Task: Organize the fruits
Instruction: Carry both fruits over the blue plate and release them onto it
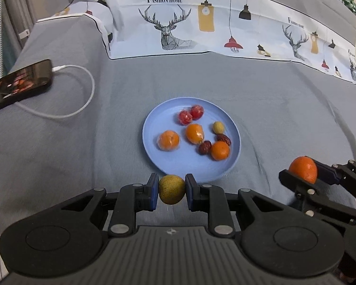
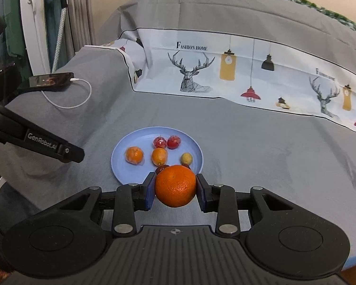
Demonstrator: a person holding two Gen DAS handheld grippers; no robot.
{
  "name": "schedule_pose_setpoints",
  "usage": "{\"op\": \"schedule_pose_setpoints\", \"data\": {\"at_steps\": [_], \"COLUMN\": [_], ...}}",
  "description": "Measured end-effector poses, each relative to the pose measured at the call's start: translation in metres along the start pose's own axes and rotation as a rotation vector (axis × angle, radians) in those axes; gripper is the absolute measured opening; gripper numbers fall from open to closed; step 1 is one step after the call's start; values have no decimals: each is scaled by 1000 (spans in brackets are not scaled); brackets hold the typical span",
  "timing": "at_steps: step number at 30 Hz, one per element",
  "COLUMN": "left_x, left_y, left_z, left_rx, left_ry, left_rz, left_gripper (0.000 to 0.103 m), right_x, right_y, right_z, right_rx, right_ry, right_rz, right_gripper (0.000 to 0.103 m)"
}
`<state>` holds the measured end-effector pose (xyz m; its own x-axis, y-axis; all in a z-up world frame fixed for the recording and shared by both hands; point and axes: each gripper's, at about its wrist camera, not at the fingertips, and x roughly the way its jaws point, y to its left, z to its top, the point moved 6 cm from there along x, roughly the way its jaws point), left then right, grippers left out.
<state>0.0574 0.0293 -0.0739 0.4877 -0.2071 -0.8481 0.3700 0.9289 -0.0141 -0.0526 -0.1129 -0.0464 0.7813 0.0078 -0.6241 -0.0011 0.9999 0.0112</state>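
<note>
We see our left gripper (image 1: 172, 192) clamping a small yellow-green round fruit (image 1: 171, 189), and our right gripper (image 2: 175, 186) clamping a large round orange (image 2: 175, 185). Just ahead of both lies the round light-blue plate (image 1: 154, 156) of small fruits, on a grey bedsheet (image 1: 273, 109) with a deer-print quilt (image 1: 168, 26) beyond.

Your left gripper (image 1: 172, 191) is matte black with blue pads (image 1: 153, 192), silver pivot screws and a ribbed grey base bearing a small crosshair mark at lower centre. Your right gripper (image 2: 175, 188) matches it. White "GenRoboAI" lettering (image 2: 42, 142) runs along the black housing at mid-left of the right view.
</note>
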Motion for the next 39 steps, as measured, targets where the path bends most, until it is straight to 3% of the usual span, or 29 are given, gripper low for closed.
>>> {"op": "schedule_pose_setpoints", "data": {"at_steps": [8, 17, 24, 26, 27, 28, 29, 32, 39], "left_x": [69, 130, 153, 156, 155, 150, 144, 118, 61], "left_y": [5, 12, 8, 5, 3, 4, 5, 6, 14], "left_z": [22, 43, 67, 73, 75, 77, 78, 74, 28], "left_rx": [9, 54, 86, 96, 96, 83, 64, 64, 39], "left_ry": [73, 98, 37, 22, 20, 4, -22, -91, -18], "left_rz": [-31, -17, -33, -36, -48, -57, -47, -42, -1], "left_gripper": [26, 26, 26, 35, 60, 91, 100, 103, 103], "right_x": [71, 136, 164, 166, 166, 166, 165, 153, 102], "right_y": [8, 22, 26, 29, 29, 30, 29, 24, 16], "right_z": [5, -1, -4, -1, -1, 1, 2, 3, -13], "right_rx": [-68, -88, -90, -113, -118, -123, -120, -108, -60], "right_ry": [57, 154, 172, 153, 153, 156, 159, 147, 189], "right_rz": [51, 111, 124, 127, 126, 133, 134, 109, 80], "right_gripper": [36, 37, 37, 38, 40, 51, 68, 80, 89]}}
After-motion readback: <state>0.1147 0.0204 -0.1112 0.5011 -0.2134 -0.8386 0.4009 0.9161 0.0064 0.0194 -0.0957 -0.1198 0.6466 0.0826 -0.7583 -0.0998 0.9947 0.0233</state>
